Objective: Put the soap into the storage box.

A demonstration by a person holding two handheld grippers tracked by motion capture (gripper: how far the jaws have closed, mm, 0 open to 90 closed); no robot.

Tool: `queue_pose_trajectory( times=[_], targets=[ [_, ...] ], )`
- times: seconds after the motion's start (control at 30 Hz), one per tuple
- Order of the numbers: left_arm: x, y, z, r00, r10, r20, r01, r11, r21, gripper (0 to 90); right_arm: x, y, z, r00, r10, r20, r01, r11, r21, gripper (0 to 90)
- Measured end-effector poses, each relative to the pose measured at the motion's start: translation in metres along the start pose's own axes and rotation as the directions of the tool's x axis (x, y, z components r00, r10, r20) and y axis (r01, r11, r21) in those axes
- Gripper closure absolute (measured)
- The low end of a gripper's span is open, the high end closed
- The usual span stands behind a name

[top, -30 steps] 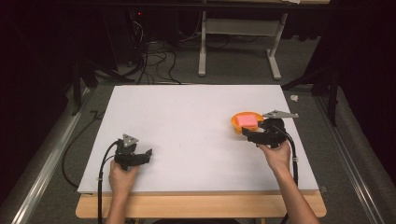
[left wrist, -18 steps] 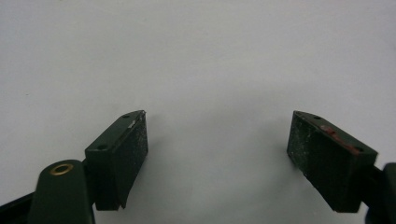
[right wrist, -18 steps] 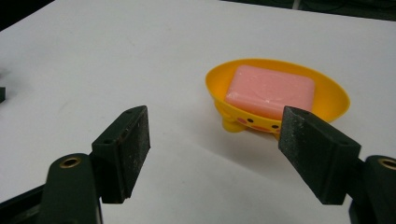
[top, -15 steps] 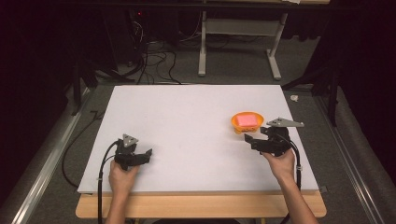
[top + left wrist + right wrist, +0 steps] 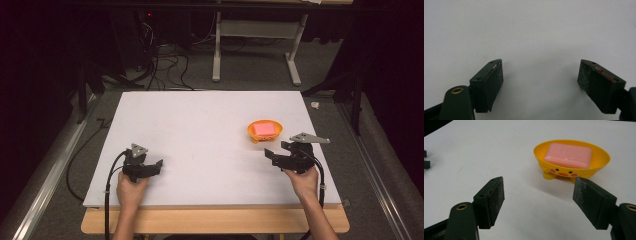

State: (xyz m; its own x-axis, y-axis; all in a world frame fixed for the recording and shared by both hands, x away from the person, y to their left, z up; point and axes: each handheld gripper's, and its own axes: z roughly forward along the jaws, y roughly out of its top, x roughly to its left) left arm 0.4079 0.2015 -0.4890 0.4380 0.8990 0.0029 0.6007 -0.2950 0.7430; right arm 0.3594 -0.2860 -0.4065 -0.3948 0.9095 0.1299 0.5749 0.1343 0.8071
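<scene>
Left gripper (image 5: 159,165) low over the bare white flat surface (image 5: 200,130), jaws spread apart and empty, right gripper (image 5: 275,152) likewise spread and empty, yellow duck-faced plastic soap dish (image 5: 572,160) just ahead of it, slightly right, holding a pink rectangular soap bar (image 5: 568,155)

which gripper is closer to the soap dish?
The right gripper: the yellow soap dish with its pink soap sits just beyond it; the left gripper is across the table.
</scene>
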Motion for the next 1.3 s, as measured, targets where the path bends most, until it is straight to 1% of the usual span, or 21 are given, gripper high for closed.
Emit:
queue_pose_trajectory(
  times=[0.03, 0.1, 0.23, 0.33, 0.43, 0.67, 0.77, 0.9, 1.2, 1.23, 1.3],
  targets=[
    [0.000, 0.000, 0.000, 1.0000, 0.000, 0.000, 0.000, 1.0000, 0.000, 21.0, 0.000, -0.003, 0.000, 0.9999, 0.011, -0.002, -0.011, 1.000, 0.004, 25.8],
    [0.000, 0.000, 0.000, 1.0000, 0.000, 0.000, 0.000, 1.0000, 0.000, 21.0, -0.001, -0.004, 0.001, 1.0000, 0.009, -0.003, -0.009, 1.000, 0.003, 25.8],
    [0.000, 0.000, 0.000, 1.0000, 0.000, 0.000, 0.000, 1.0000, 0.000, 21.0, -0.004, -0.012, 0.001, 0.9996, 0.029, -0.006, -0.029, 1.000, 0.007, 25.8],
    [0.000, 0.000, 0.000, 1.0000, 0.000, 0.000, 0.000, 1.0000, 0.000, 21.0, -0.005, -0.014, 0.001, 0.9996, 0.029, -0.003, -0.029, 1.000, 0.007, 25.9],
    [0.000, 0.000, 0.000, 1.0000, 0.000, -0.001, 0.000, 1.0000, 0.000, 21.0, -0.007, -0.019, 0.001, 0.9992, 0.041, 0.000, -0.041, 0.999, 0.012, 25.9],
    [0.000, 0.000, 0.000, 1.0000, 0.001, -0.001, -0.001, 1.0000, 0.000, 21.0, -0.010, -0.026, 0.003, 0.9986, 0.053, 0.005, -0.054, 0.998, 0.021, 26.3],
    [0.000, 0.000, 0.000, 1.0000, 0.002, -0.001, -0.002, 1.0000, 0.000, 20.9, -0.010, -0.028, 0.004, 0.9987, 0.047, 0.018, -0.048, 0.999, 0.026, 26.4],
    [0.000, 0.000, 0.000, 1.0000, 0.004, -0.001, -0.004, 1.0000, 0.002, 20.9, -0.013, -0.032, 0.006, 0.9980, 0.055, 0.032, -0.056, 0.998, 0.035, 26.3],
    [-0.001, 0.000, 0.000, 1.0000, 0.003, -0.005, -0.003, 1.0000, 0.000, 20.6, -0.019, -0.038, 0.012, 0.9970, 0.059, 0.050, -0.061, 0.997, 0.042, 26.5],
    [-0.001, 0.000, 0.000, 1.0000, 0.004, -0.005, -0.004, 1.0000, 0.000, 20.5, -0.020, -0.040, 0.013, 0.9958, 0.071, 0.057, -0.073, 0.996, 0.045, 26.6],
    [-0.001, 0.000, 0.000, 1.0000, 0.004, -0.005, -0.004, 1.0000, 0.000, 20.5, -0.022, -0.041, 0.014, 0.9961, 0.063, 0.062, -0.066, 0.997, 0.045, 26.6]
  ],
)
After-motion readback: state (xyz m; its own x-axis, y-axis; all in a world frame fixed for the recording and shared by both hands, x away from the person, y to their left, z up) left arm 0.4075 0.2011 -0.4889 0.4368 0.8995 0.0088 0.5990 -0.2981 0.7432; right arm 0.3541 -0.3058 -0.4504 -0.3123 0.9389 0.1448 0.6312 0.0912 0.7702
